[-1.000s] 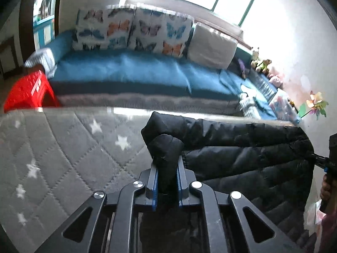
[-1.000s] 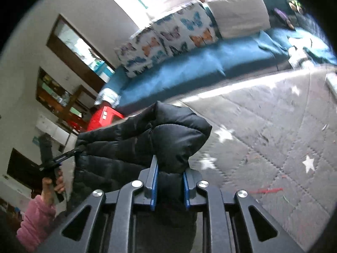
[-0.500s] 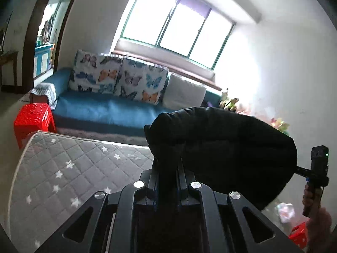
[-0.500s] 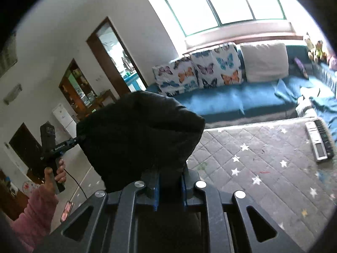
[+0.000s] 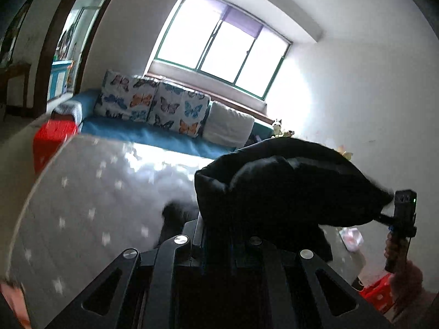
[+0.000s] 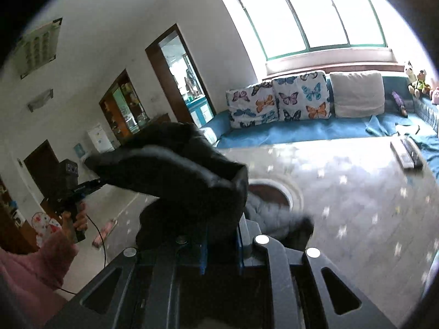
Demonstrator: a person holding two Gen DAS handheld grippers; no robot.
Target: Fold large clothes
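Gripping the black quilted puffer jacket (image 5: 288, 186) aloft over the grey star-patterned mattress (image 5: 90, 205), left gripper (image 5: 216, 235) and right gripper (image 6: 221, 242) are both clenching it; folding appears barely begun.

A bright 3-pane window (image 5: 219, 52) sits at 12 o'clock above a blue sofa (image 6: 301, 133) with 2 butterfly cushions (image 6: 277, 98); doorway (image 5: 68, 46) at 10 o'clock; white walls (image 5: 356, 87).
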